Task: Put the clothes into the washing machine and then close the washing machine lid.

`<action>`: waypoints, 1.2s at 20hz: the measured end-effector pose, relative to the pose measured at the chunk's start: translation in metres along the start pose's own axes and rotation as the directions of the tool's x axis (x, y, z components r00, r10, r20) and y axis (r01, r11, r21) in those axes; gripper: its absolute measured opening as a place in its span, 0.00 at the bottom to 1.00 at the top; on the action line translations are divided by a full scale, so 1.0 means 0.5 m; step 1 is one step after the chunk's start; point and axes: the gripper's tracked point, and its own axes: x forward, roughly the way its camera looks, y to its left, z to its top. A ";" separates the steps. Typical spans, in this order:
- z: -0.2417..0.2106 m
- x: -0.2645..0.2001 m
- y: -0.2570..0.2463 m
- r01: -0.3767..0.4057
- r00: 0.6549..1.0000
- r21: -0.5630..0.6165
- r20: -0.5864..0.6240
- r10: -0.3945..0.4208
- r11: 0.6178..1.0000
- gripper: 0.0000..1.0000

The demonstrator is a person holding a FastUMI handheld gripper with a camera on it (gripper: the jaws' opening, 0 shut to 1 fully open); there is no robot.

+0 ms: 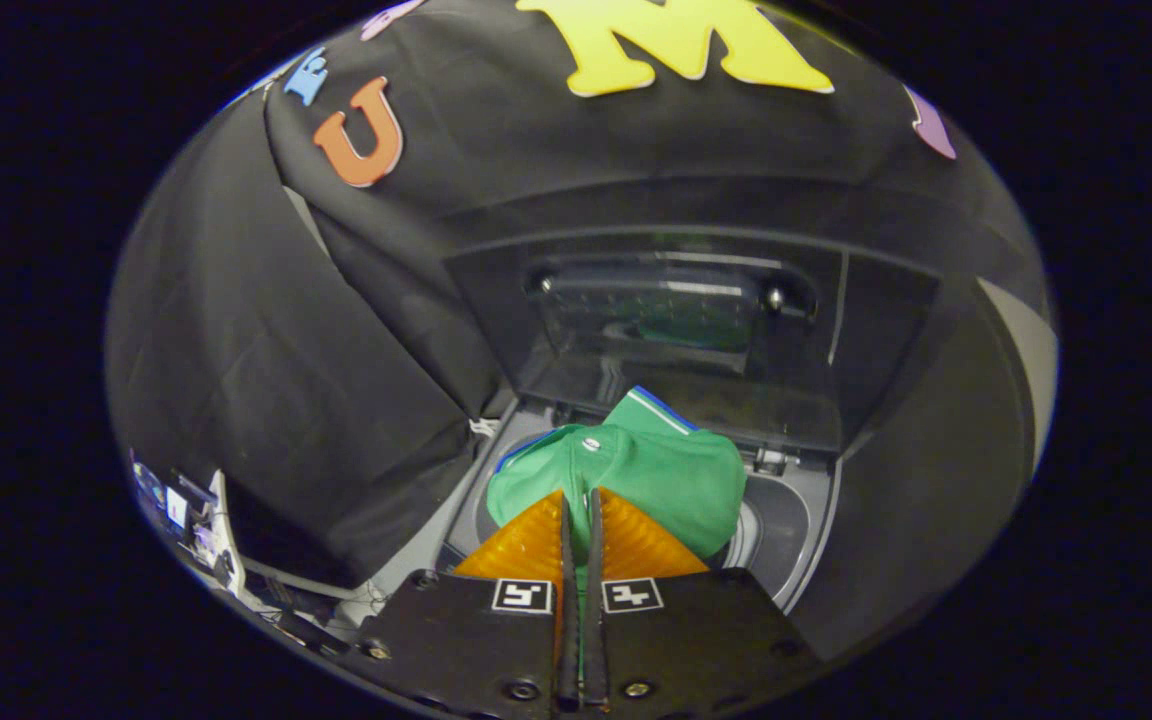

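Black cloth hangs all around the booth, and it covers the wall on the left side. Down low on the left, past the cloth, sits a small pile of wires and boxes [198, 530], too tiny to make out.

Moving to the middle, the washing machine [786, 520] has its round tub open. Its lid [676, 300] stands up at the back, dark and see-through. A green shirt [656, 475] with a blue and white edge hangs over the tub, bunched up.

The gripper [579, 520] is nearly closed. Its two orange fingers [526, 545] pinch a thin bit of the green shirt between them, with just a tiny slit left. The rest of the shirt bulges just ahead of the fingers.

On the right is the grey rim of the machine and more black cloth.

What could go wrong? The shirt looks puffy and wide, so if it is let go too soon, part of it may flop over the rim. Then the lid might shut on the cloth and not close all the way.
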 end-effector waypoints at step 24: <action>-0.135 0.198 -0.074 0.169 0.977 0.191 -0.162 -0.139 0.967 0.05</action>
